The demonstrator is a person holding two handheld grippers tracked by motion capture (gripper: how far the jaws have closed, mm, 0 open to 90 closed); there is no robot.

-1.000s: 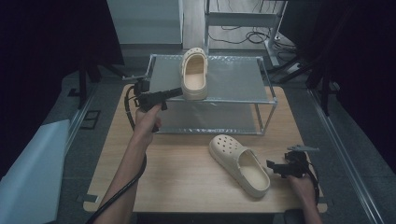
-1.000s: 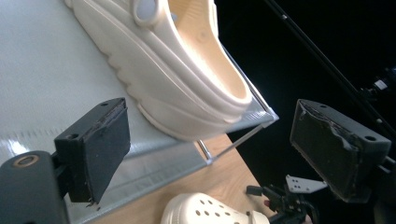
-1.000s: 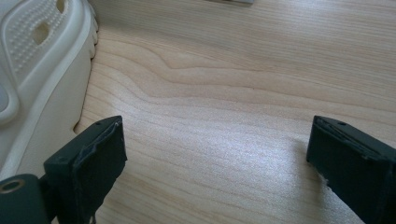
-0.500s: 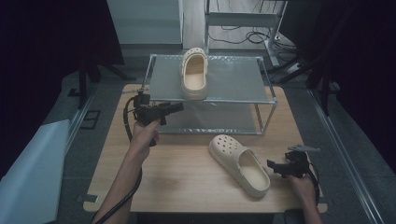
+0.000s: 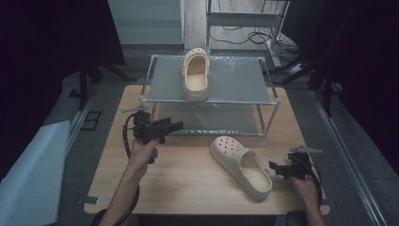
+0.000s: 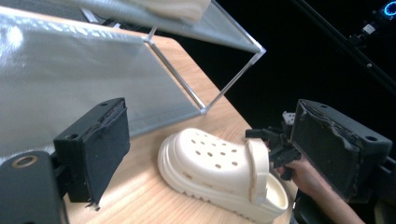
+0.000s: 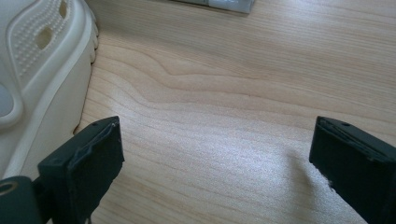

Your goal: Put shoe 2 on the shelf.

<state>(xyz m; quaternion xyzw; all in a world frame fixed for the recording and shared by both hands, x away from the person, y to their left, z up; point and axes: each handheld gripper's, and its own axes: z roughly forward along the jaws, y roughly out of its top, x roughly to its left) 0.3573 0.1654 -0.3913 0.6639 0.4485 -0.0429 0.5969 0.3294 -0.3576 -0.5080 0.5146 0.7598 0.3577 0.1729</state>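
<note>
Wooden table [image 5: 188, 179] carries a metal shoe rack [image 5: 235, 101] amid dark surroundings.

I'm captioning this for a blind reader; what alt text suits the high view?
A cream clog lies on a wooden table between two hand-held tools, the left tool and the right tool, both open and empty. Behind, a second clog sits on top of a two-tier metal rack.

A pale wooden tabletop [image 5: 188, 183] stands on grey floor [image 5: 339, 155] in a dark room. Beyond it, cables [image 5: 254, 35] trail beneath a metal frame [image 5: 244, 19]; left lies a pale sheet [image 5: 28, 179].
</note>
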